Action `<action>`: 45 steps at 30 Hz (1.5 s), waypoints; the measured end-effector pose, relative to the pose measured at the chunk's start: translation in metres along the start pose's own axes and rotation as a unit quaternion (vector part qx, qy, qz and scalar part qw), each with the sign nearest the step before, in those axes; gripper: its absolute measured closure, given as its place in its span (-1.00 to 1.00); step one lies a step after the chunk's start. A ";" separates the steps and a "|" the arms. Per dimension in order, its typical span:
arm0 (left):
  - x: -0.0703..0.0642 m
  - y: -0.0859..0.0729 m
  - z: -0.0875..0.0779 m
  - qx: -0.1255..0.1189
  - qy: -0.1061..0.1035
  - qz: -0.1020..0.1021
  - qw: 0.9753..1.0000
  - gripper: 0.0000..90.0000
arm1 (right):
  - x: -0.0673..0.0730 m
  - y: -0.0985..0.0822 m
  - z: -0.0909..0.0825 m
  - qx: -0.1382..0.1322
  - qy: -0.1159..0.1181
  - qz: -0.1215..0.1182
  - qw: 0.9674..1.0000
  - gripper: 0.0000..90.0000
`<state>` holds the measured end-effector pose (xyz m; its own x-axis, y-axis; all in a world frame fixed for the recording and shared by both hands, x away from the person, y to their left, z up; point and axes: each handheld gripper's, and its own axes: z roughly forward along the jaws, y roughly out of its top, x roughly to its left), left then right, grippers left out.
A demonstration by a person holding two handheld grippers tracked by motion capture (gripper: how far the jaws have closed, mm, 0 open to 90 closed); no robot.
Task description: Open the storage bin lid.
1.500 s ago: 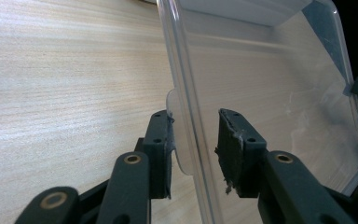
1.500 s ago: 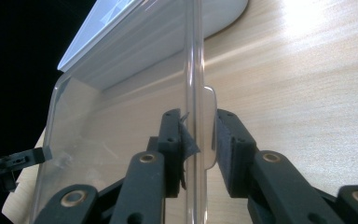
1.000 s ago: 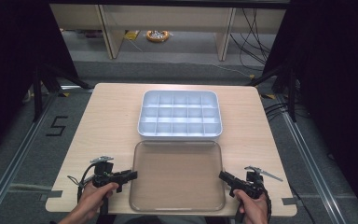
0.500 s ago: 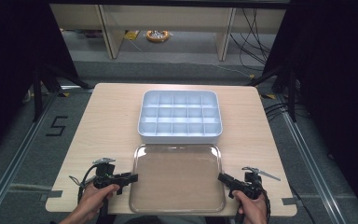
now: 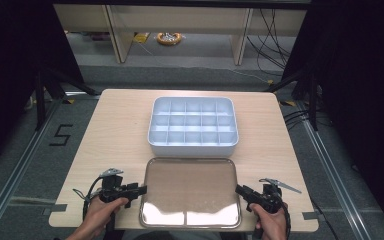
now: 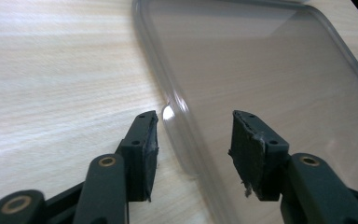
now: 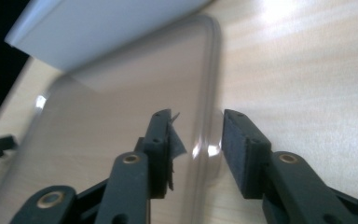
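- Lid point(image 5: 190, 192), clear plastic with rounded corners, lies flat on the table point(image 5: 115, 130), between the two grippers and at the near edge.
- Left gripper point(image 5: 141, 189) sits at the lid's left rim; in the left gripper view point(image 6: 193, 133) its jaws straddle that rim, one pad over bare wood, the other over the lid's face.
- Its jaws have just been opening: a narrow-to-middling gap, with the rim between the pads and neither pad pressing on it.
- Right gripper point(image 5: 238, 190) sits at the lid's right rim; in the right gripper view point(image 7: 196, 135) the rim runs up between the pads, clear of both.
- Its jaws have just been opening too, and the gap is a modest one, so nothing is clamped.
- A torn scrap of pad liner sticks out from the right gripper's left finger point(image 7: 161, 140).
- Box point(image 5: 194, 125), pale blue-grey and split into a grid of compartments, stands just beyond the lid's far edge, ahead of both sets of fingers.
- A person's hands hold both grippers from the near side.
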<state>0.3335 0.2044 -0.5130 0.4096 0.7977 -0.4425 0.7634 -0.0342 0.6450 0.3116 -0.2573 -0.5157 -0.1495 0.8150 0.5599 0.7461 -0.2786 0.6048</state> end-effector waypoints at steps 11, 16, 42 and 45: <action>-0.004 0.000 -0.006 -0.013 -0.009 0.003 1.000 0.09 | 0.004 0.002 -0.006 -0.009 0.020 0.008 1.000 0.32; -0.003 0.002 -0.009 -0.014 -0.013 0.015 1.000 -0.02 | 0.004 0.004 -0.007 -0.026 0.018 -0.014 0.999 0.15; 0.000 0.001 -0.022 -0.011 -0.046 0.063 0.997 -0.49 | 0.023 0.004 -0.020 -0.043 -0.027 -0.173 0.984 -0.34; 0.000 0.001 -0.025 -0.019 -0.050 0.065 0.996 -0.55 | 0.024 0.002 -0.024 -0.039 -0.028 -0.149 0.988 -0.40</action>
<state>0.3216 0.2196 -0.4969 0.5524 0.7241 -0.4129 0.6828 -0.1089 0.7225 0.2935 -0.2503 -0.4876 -0.3179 0.8927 0.3193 0.6213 -0.0582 0.7814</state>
